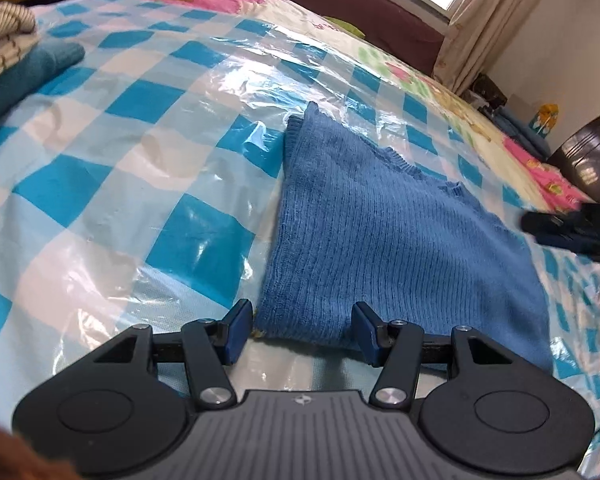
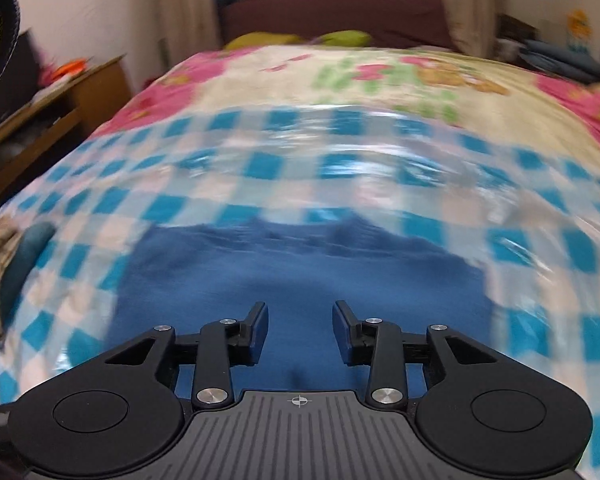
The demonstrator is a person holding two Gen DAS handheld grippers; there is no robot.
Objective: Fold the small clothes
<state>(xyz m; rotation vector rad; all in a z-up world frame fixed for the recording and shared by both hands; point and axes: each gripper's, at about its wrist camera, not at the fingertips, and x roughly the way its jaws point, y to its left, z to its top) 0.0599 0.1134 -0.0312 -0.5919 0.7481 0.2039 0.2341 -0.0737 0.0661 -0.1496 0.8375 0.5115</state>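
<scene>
A blue knit sweater (image 1: 380, 232) lies folded flat on the blue-and-white checked plastic sheet (image 1: 120, 168) that covers the bed. My left gripper (image 1: 304, 332) is open just over the sweater's near left corner; the hem shows between its fingers and the pads do not press on it. In the right wrist view, which is blurred, the sweater (image 2: 300, 272) fills the middle, and my right gripper (image 2: 300, 326) hangs open above it with nothing between its fingers. The right gripper (image 1: 572, 232) also shows at the right edge of the left wrist view, beside the sweater's right side.
A pile of clothes lies at the sheet's left: a checked cloth (image 1: 4, 40) on a teal garment (image 1: 32, 72). A floral bedspread (image 2: 340, 76) runs to the dark headboard (image 2: 332, 16). A wooden cabinet (image 2: 60, 96) stands left of the bed, a dark stool (image 1: 588, 160) to its right.
</scene>
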